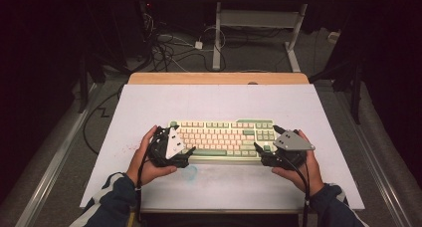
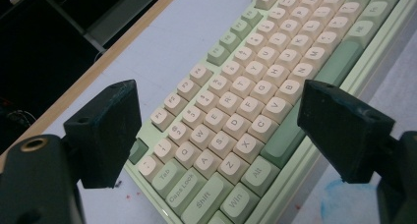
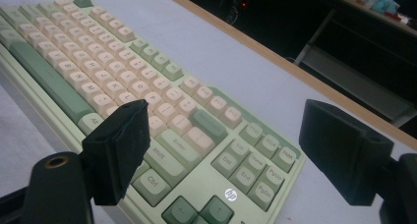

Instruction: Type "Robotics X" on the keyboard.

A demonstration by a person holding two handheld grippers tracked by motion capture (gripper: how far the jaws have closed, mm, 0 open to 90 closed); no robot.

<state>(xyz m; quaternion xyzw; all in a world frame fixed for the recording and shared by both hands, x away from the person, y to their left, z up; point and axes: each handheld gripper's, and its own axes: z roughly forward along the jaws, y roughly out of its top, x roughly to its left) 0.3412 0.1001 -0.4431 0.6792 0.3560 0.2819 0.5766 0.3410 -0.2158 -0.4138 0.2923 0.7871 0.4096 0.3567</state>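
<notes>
A pale green keyboard (image 1: 224, 137) with cream and green keys lies across the middle of the white table top (image 1: 219, 102). My left gripper (image 1: 175, 146) is at its left end, open, with the jaws standing wide on either side of the keyboard's (image 2: 236, 121) left corner and nothing held. At the right end my right gripper (image 1: 265, 150) is open too, its jaws spread over the corner of the keyboard (image 3: 147, 111) with the arrow and navigation keys. A hand holds each gripper from below.
A blue smudge (image 1: 189, 173) marks the table just in front of the keyboard. A wooden edge (image 1: 219, 78) borders the far side of the table. Beyond it are cables on the floor (image 1: 164, 48) and a white desk frame (image 1: 259, 33).
</notes>
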